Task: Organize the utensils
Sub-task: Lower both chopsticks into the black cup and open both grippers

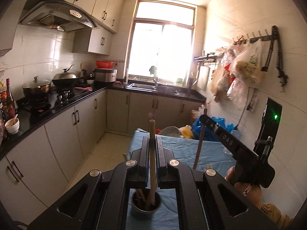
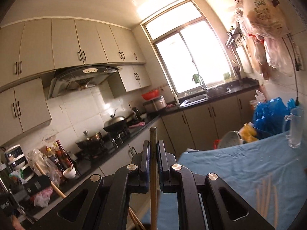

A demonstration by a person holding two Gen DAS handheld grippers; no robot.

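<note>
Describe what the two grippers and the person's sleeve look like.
Both grippers are matte black with angular linkage arms, round silver pivot bolts and blue-edged pads. The left gripper and right gripper match. The right one's body shows white letters and a green light. The sleeve is mustard yellow.

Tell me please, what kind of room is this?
A home kitchen, most likely. A curved glass and steel range hood hangs over a black gas stove with a lidded wok, and a steel sink sits below the bright window.

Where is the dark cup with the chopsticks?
In the left wrist view, the dark cup sits on the blue tablecloth, low in the picture under the left tongs.
</note>
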